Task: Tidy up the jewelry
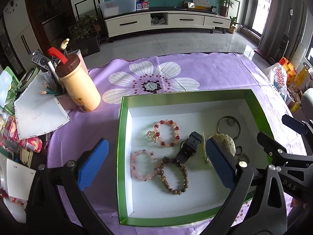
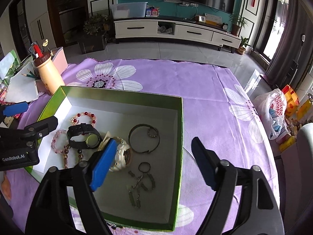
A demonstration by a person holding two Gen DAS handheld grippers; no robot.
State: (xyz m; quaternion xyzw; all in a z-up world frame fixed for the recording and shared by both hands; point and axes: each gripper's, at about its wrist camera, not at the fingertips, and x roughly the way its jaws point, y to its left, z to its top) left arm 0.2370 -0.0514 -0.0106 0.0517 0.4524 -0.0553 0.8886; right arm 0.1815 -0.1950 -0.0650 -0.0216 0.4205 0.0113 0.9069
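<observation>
On top of a purple cloth printed with big white flowers (image 2: 205, 90) sits a shallow green cardboard box with a white inside (image 1: 122, 137), and all the jewelry lies on its floor. Beyond the cloth's left corner stands a cream plastic bottle with a brown lid and red spout (image 1: 78, 86), beside a pink pen holder stuffed with pencils (image 1: 58, 96).

Both tongs hover above the box with nothing between their blue pads. The left gripper (image 1: 156, 164) has its jaws spread wide, one pad over the cloth outside the left wall and the other over the box's right half. The right gripper (image 2: 154, 163) is likewise spread apart, its left pad above the box floor and its right pad over the cloth past the right wall.

Inside the box, a black wristwatch with a round face (image 2: 84, 138) lies near the middle, just beside a cream-white chunky watch (image 2: 122, 156). A thin dark metal bangle (image 2: 143, 141) rests to the right with a small beaded ring (image 2: 152, 132) inside its loop. On the left are a red and pale pink bead bracelet (image 1: 167, 133), a pink bead bracelet (image 1: 143, 165) and a brown wooden bead bracelet (image 1: 174, 176), the last two touching. A tangled grey metal chain (image 2: 139, 186) lies nearest the front wall.
</observation>
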